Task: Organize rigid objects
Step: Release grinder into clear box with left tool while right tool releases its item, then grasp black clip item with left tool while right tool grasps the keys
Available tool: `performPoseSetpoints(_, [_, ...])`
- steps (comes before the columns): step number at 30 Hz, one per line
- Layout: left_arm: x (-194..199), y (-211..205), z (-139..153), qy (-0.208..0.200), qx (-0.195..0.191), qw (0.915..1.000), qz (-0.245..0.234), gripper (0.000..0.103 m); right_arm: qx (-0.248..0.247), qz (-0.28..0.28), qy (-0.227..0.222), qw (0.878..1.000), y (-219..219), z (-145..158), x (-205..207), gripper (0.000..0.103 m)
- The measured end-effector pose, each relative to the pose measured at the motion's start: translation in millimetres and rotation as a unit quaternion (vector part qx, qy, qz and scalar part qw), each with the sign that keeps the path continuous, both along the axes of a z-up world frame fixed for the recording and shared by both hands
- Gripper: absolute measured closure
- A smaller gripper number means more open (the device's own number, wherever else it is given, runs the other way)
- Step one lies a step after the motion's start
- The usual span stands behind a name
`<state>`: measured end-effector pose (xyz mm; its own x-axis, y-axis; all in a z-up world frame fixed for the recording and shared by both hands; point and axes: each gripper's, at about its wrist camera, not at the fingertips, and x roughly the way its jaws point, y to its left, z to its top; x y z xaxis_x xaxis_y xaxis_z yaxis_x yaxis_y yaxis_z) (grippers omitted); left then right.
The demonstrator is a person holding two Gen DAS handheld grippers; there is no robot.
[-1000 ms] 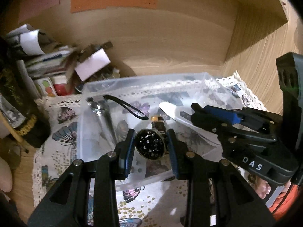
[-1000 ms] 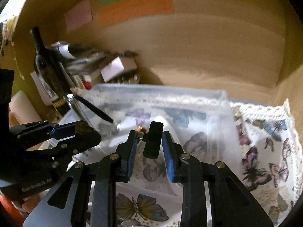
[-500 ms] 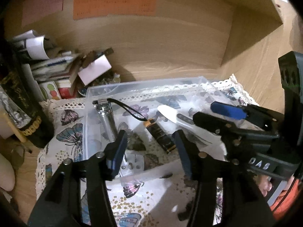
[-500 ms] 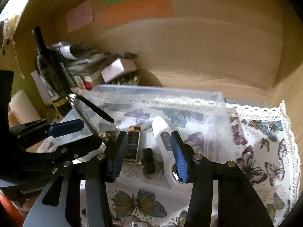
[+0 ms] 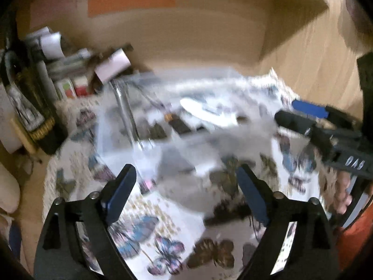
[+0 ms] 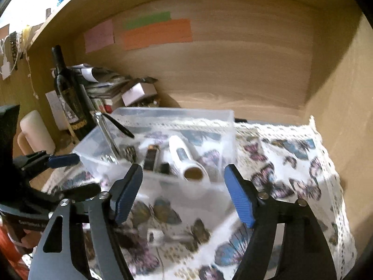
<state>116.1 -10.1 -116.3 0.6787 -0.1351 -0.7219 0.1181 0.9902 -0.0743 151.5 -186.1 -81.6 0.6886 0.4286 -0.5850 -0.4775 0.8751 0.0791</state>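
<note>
Now both grippers hang spread and empty above the butterfly cloth (image 6: 291,163): the left gripper (image 5: 186,186) and the right gripper (image 6: 184,186). Just beyond them, the clear bin (image 6: 205,119) holds a white flashlight (image 6: 186,161), a silver flashlight (image 6: 105,130) and a small dark bottle (image 6: 150,156).

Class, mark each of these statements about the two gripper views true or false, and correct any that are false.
1. Both grippers are open and hold nothing. True: the left gripper and the right gripper stand wide apart, with nothing between the fingers.
2. The white flashlight lies inside the clear plastic bin. True.
3. The bin stands on bare wood. False: it stands on a butterfly-print cloth.
4. The dark wine bottle lies flat inside the bin. False: it stands upright outside the bin, to its left.
5. An orange paper strip is stuck to the back wall. True.
</note>
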Motion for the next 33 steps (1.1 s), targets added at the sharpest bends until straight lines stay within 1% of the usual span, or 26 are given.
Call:
performPoseSetpoints(2, [-2.2,-7.0,-11.6,0.025,0.006,0.9996,-0.008,0.014,-0.001,-0.010,0.005,1.000,-6.9,-5.4,-3.3,0.027])
performPoseSetpoints(4, [-3.4,-14.7,-22.3,0.050,0.003,0.9987,-0.013,0.014,-0.001,-0.016,0.013,1.000,-13.4,-11.1,-6.2,0.026])
performPoseSetpoints(6, [-3.4,-20.9,-31.8,0.076,-0.010,0.9969,-0.016,0.013,0.002,-0.019,0.023,1.000,-19.8,-17.6,-8.5,0.026])
performPoseSetpoints(8, [-1.7,-25.9,-42.8,0.110,-0.039,0.9928,-0.025,0.013,0.001,-0.023,0.029,0.999,-22.9,-22.8,-11.4,0.025])
performPoseSetpoints(9, [-0.6,-27.5,-46.3,0.119,-0.044,0.9916,-0.024,0.013,-0.002,-0.025,0.031,0.999,-25.1,-25.6,-12.5,0.024])
performPoseSetpoints(11, [-3.8,-32.6,-45.6,0.105,-0.022,0.9941,-0.015,0.013,-0.006,-0.028,0.038,0.999,-29.1,-31.2,-14.1,0.024])
performPoseSetpoints(14, [-7.2,-41.5,-48.1,0.100,-0.003,0.9948,-0.015,0.013,-0.009,-0.026,0.056,0.998,-32.7,-40.5,-15.4,0.023])
performPoseSetpoints(16, [-7.9,-45.6,-51.5,0.090,0.020,0.9956,-0.012,0.014,-0.013,-0.021,0.067,0.997,-32.0,-46.7,-17.6,0.020])
performPoseSetpoints(17, [-8.6,-46.8,-52.8,0.086,0.029,0.9958,-0.010,0.015,-0.015,-0.017,0.072,0.997,-31.1,-48.9,-18.5,0.019])
performPoseSetpoints(18, [-10.8,-46.9,-52.3,0.079,0.032,0.9963,-0.007,0.024,-0.017,-0.013,0.078,0.997,-28.9,-51.7,-19.3,0.019])
performPoseSetpoints(19, [-10.9,-45.9,-51.5,0.075,0.029,0.9967,-0.008,0.033,-0.020,-0.009,0.083,0.996,-26.0,-54.0,-20.2,0.019])
performPoseSetpoints(21, [-12.7,-41.5,-50.4,0.070,0.024,0.9972,-0.007,0.043,-0.030,-0.001,0.089,0.996,-18.4,-57.8,-22.0,0.018])
performPoseSetpoints(24, [-13.7,-31.7,-49.1,0.068,0.011,0.9976,-0.009,0.044,-0.042,0.017,0.099,0.994,-4.3,-62.7,-22.4,0.016])
performPoseSetpoints(29, [-20.9,-10.4,-45.5,0.062,-0.009,0.9980,-0.001,0.045,-0.080,0.039,0.109,0.990,19.5,-70.3,-19.0,0.012])
performPoseSetpoints(33, [-30.6,5.7,-39.1,0.045,-0.013,0.9989,0.007,0.045,-0.104,0.039,0.122,0.986,34.9,-78.3,-9.8,0.012])
